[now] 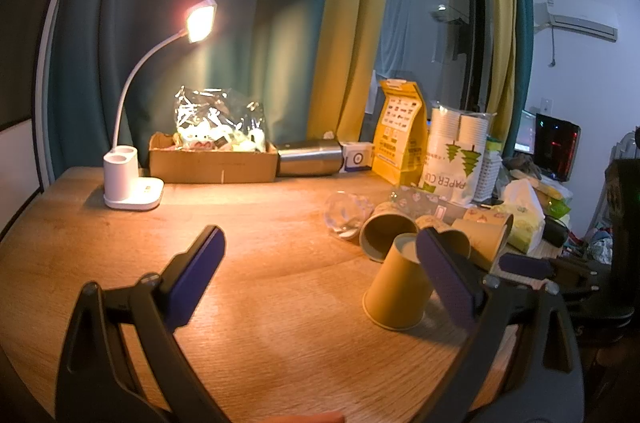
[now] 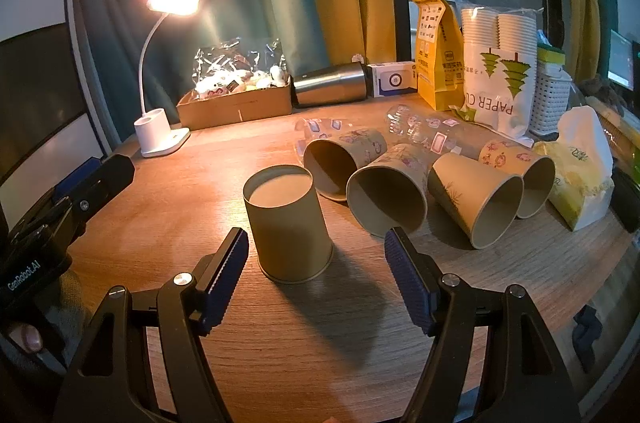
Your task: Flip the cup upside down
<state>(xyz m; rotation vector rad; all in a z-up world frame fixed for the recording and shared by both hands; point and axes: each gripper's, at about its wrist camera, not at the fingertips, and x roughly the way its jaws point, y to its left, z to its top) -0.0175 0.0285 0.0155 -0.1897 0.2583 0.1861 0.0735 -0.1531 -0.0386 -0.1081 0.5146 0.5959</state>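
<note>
Cup (image 2: 287,223) stands mouth-down on the table (image 2: 180,191) just ahead of the right gripper (image 2: 316,247), axis vertical, a little left of centre between its spread, empty fingers; left gripper (image 1: 320,263), also spread empty, sits farther off

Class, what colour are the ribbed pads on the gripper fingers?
Dark blue pads, clearest in the right wrist view.
</note>
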